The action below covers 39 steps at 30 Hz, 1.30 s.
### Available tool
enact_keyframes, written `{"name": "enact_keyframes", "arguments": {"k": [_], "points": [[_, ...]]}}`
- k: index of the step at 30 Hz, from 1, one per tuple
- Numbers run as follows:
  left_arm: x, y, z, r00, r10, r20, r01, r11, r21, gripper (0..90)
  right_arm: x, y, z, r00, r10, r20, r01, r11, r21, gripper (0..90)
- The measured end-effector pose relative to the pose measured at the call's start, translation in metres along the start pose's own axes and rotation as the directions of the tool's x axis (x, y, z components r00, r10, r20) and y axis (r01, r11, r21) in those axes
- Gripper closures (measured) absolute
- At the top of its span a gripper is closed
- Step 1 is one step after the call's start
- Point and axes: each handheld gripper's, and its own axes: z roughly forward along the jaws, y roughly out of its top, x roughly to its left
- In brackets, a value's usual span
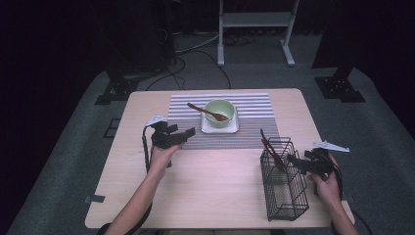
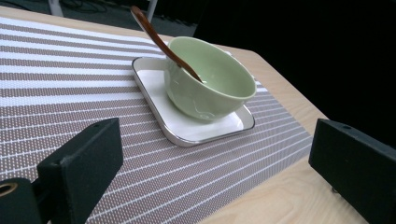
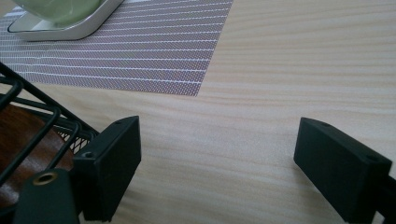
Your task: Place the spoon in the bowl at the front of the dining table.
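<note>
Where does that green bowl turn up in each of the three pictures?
High view: the green bowl sits at upper centre, on the white tray.
Left gripper view: the bowl is at centre, a brown spoon leaning in it.
Right gripper view: its base shows at the top left corner.
Shared landmark: the striped placemat.

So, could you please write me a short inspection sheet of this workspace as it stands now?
Surface: light wooden table with a striped placemat.
Job's things: green bowl on a white tray, brown spoon resting in it; black wire basket holding dark utensils.
Clutter: nothing seen.
Grippers: left gripper open beside the placemat; right gripper open at the basket.
Cables: one trailing from the left gripper; more on the floor.
Surroundings: grey carpet, white stand, dark backdrop.
</note>
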Motion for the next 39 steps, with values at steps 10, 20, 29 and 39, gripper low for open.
{"name": "enact_keyframes", "arguments": {"k": [10, 20, 29, 39], "points": [[-0.003, -0.005, -0.010, 0.9998, 0.001, 0.021, -0.001, 1.0000, -0.008, 2.1, 0.000, 0.000, 0.000, 1.0000, -0.001, 0.003, 0.001, 1.000, -0.001, 13.4], [-0.006, -0.012, -0.019, 0.9993, 0.013, 0.035, -0.013, 0.9999, 0.001, 2.1, 0.000, 0.000, 0.000, 1.0000, 0.002, 0.001, -0.002, 1.000, 0.004, 13.4], [-0.012, -0.017, -0.024, 0.9982, 0.029, 0.053, -0.029, 0.9995, 0.010, 2.1, 0.000, 0.000, 0.000, 1.0000, 0.001, 0.001, -0.001, 1.000, 0.004, 13.4], [-0.019, -0.024, -0.031, 0.9965, 0.038, 0.074, -0.039, 0.9991, 0.014, 2.1, 0.000, 0.000, 0.000, 1.0000, 0.001, 0.001, -0.001, 1.000, 0.005, 13.4]]}}
